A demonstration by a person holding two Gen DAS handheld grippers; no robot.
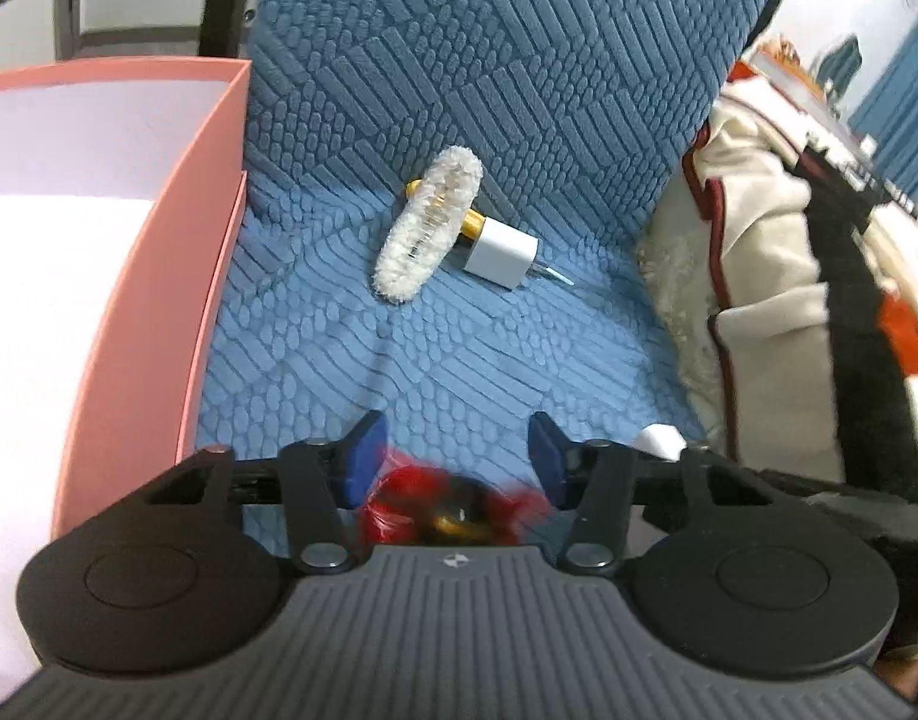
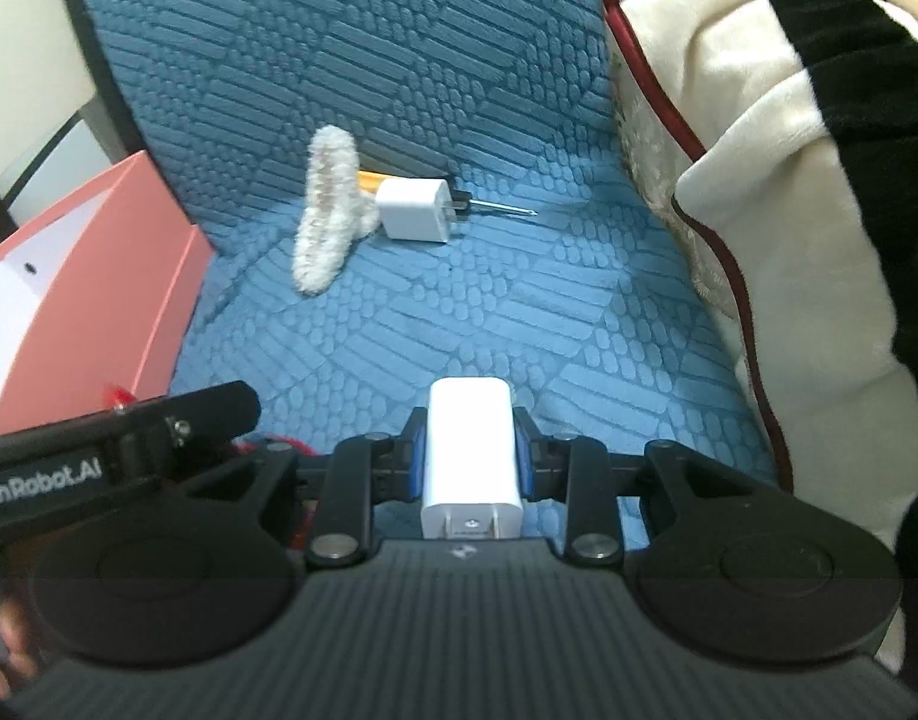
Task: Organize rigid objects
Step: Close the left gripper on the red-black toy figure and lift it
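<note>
My left gripper is open, its blue pads wide apart, just above a blurred red, black and gold object lying below the jaws on the blue seat. My right gripper is shut on a white charger block, held upright just above the seat. Further back lie a fluffy white hair clip, also in the right wrist view, a small white plug adapter, also seen from the right, and a yellow-handled screwdriver beneath them, its thin shaft pointing right.
A pink box with a white inside stands open at the left; its corner shows in the right wrist view. A cream, black and red blanket is heaped at the right. The blue textured backrest rises behind the objects.
</note>
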